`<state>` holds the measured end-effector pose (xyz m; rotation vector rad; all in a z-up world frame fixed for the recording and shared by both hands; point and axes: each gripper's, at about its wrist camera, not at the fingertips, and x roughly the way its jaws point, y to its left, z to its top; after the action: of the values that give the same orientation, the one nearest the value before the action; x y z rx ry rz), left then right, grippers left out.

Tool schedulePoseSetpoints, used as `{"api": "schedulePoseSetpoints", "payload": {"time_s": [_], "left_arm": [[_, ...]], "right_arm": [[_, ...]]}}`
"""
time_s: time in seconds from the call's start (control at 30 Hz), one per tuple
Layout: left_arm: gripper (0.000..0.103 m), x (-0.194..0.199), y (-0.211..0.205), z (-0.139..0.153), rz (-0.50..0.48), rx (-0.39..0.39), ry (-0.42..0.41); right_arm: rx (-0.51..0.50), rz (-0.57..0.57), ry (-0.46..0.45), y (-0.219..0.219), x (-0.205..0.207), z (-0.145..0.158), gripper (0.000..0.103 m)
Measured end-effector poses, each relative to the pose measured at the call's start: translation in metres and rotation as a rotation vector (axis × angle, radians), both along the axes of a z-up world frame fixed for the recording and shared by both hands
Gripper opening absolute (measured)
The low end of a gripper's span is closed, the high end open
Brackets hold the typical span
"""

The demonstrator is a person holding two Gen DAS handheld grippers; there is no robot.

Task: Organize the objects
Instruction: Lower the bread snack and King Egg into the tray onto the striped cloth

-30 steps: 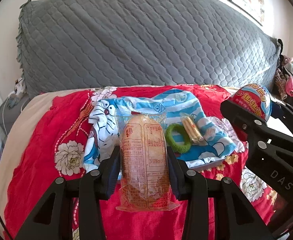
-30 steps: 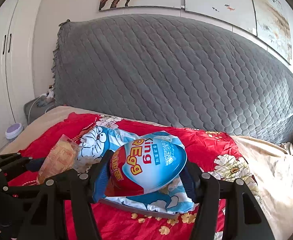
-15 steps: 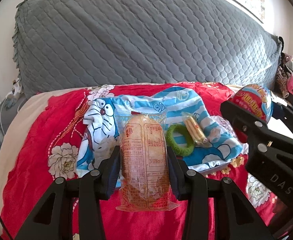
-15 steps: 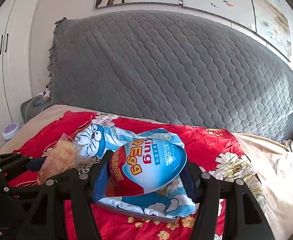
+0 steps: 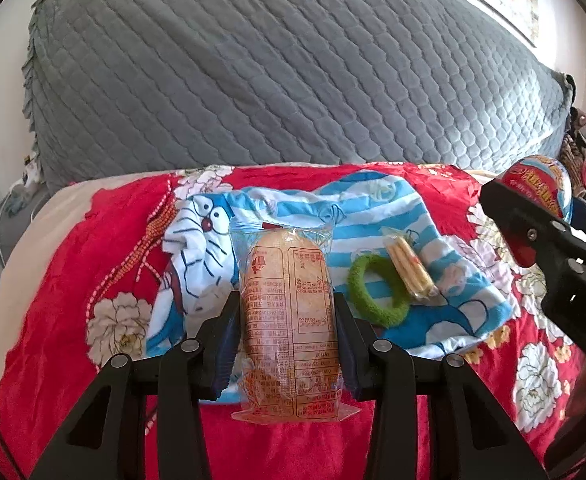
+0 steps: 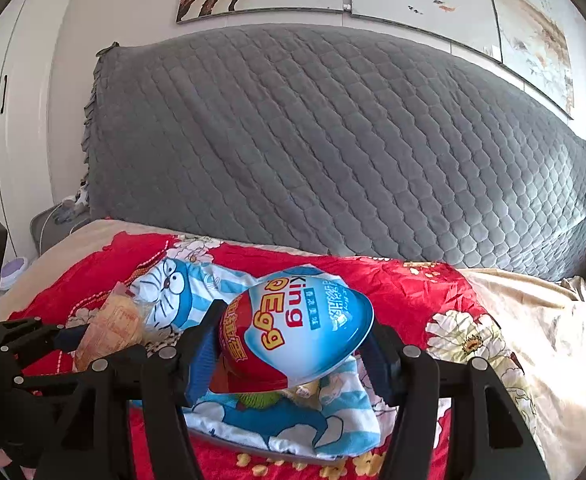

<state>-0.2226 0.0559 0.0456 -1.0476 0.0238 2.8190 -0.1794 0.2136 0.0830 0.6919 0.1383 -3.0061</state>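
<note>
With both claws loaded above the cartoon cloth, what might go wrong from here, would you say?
1. The right claw pinches the smooth, rounded King Egg; it might squirt out.
2. The left claw squeezes the wrapped bread, which could crush.
3. Lowering either could knock the green hair tie or snack sticks.

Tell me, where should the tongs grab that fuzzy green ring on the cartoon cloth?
Grip the green ring across its near band, coming from above, one finger in the hole and one outside. It lies flat on the cartoon cloth, so no side sticks up. The far edge seems poorer, since the yellow snack packet lies against it.
</note>
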Motion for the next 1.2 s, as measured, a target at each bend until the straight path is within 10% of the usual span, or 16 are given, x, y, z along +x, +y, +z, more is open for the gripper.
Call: {"api": "schedulePoseSetpoints", "payload": {"time_s": [0.3,1.2], "left_arm": [[0.044,-0.036,-0.007,-0.001,0.007,0.001,0.019],[0.044,-0.119,-0.004,-0.082,0.026,0.005,-0.161]], "right_arm": [[0.01,0.0,0.028,-0.005,-0.029,-0.005,0.062],[0.112,0.031,-0.291,-0.023,-0.13,-0.106,0.062]]}}
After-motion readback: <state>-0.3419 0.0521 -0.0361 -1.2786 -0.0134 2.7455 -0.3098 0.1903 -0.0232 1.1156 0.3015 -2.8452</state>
